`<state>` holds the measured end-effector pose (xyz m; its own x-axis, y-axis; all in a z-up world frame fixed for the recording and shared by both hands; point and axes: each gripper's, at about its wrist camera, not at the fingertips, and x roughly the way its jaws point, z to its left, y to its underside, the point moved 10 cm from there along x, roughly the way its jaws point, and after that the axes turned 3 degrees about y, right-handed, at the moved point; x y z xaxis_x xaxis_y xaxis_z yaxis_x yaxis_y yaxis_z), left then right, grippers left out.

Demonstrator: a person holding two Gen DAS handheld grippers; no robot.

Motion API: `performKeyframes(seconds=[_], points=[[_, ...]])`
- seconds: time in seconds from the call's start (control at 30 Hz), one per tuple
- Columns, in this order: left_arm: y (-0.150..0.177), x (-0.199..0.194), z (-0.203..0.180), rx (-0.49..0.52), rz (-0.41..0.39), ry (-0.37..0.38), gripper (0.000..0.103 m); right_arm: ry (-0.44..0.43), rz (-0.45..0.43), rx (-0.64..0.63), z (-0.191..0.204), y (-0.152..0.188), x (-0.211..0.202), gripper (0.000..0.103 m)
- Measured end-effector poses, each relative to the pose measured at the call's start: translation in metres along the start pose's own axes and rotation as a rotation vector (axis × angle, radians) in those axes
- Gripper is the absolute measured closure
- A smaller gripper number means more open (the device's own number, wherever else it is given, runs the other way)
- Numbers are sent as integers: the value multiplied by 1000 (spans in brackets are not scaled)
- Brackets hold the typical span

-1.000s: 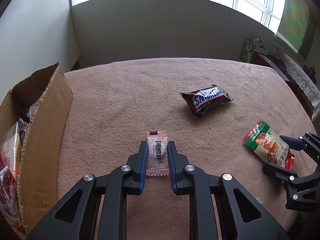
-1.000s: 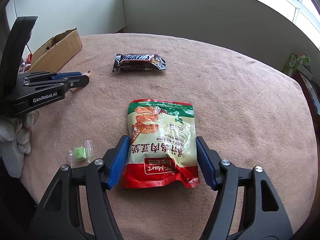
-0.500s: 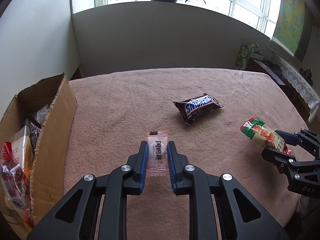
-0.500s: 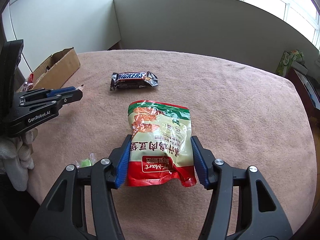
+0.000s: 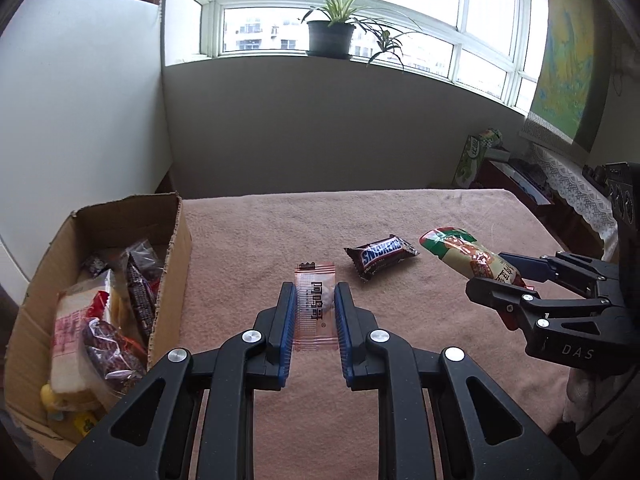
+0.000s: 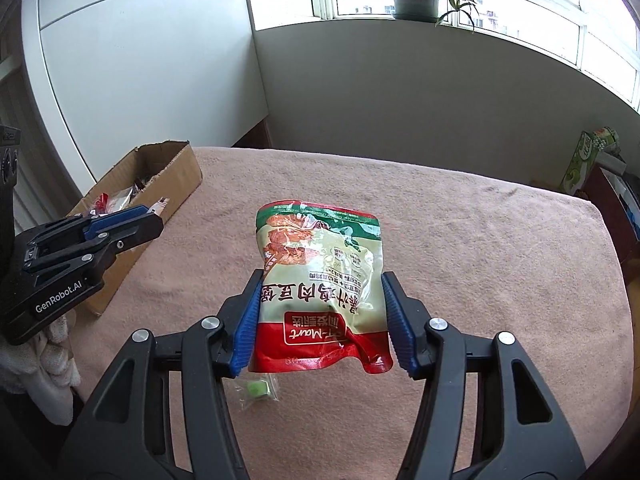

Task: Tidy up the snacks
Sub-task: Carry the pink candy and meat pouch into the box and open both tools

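— Holding what, operator, in your left gripper [image 5: 314,312]?
— A pink candy wrapper [image 5: 315,309], fingers clamped on it, raised above the tabletop [image 5: 256,240] beside the cardboard box [image 5: 170,264].
— And your right gripper [image 6: 320,320]?
— Its fingers pinch the snack pouch [image 6: 320,280], lifted off the tabletop; the Snickers bar [image 5: 380,256] lies apart.

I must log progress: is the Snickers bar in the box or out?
Out. The Snickers bar lies on the pink tablecloth, apart from the cardboard box.
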<state>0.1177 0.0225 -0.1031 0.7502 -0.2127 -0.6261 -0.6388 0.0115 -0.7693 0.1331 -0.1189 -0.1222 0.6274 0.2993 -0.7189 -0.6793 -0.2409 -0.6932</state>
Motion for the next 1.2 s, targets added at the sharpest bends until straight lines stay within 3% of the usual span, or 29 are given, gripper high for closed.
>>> performKeyframes(seconds=[0.33,0.8,1.13,1.2], points=[[5,-34,42,-43,-71,-51,85,-93,-23,-51,77,-27,15,45],[23,-71,150,-204,-126,-176,85,-236,-21,-181,199,-33,26,44],[29,-74,188,-277,-128,-202,85,-304,-6,-223,251,-29,40,43],[30,-75,191,-286,-131,-203,85,-310,-12,-236,259,-29,42,38]])
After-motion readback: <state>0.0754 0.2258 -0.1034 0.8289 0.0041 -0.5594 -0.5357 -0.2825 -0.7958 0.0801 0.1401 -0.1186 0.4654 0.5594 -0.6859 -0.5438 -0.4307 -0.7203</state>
